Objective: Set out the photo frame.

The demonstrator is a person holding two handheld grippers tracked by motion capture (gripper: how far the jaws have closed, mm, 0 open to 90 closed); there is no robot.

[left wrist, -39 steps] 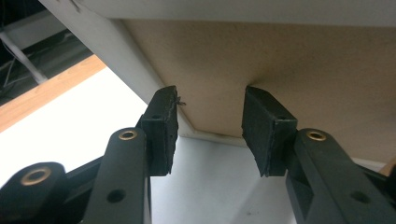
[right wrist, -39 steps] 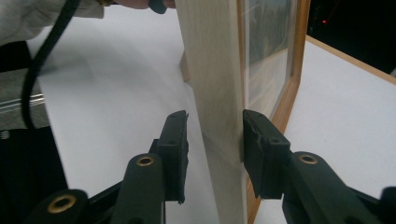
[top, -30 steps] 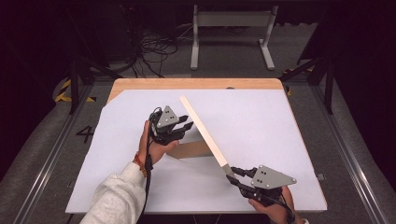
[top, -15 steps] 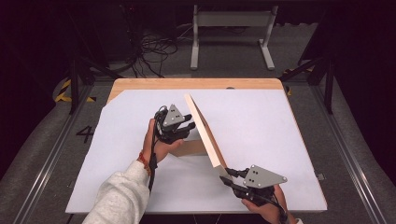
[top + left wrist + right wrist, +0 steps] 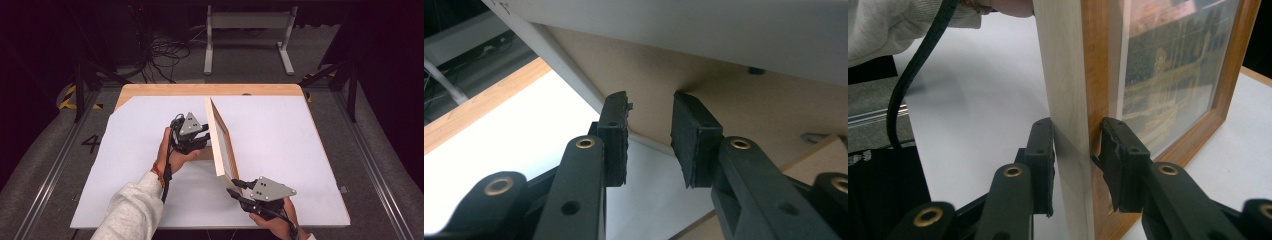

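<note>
A wooden picture frame (image 5: 220, 140) stands nearly upright on its long edge on the white sheet (image 5: 280, 130). My right gripper (image 5: 235, 186) clamps its near corner. In the right gripper view the pads (image 5: 1043, 150) press the pale outer side and the orange front rim of the frame (image 5: 1068, 75). These jaws have just eased open slightly, with the frame edge still between them. My left gripper (image 5: 204, 137) is behind the frame, open, its tips against the brown backboard (image 5: 724, 85) with nothing between them. A brown stand flap (image 5: 202, 154) juts from the back.
The white sheet covers a wooden table whose bare far edge (image 5: 200, 90) shows. A metal stand (image 5: 247, 30) and cables lie on the floor beyond. Dark rails run along both sides of the table.
The frame has swung up from a slant toward upright, and its near end has moved left with my right gripper. My left gripper has stayed behind the frame.
</note>
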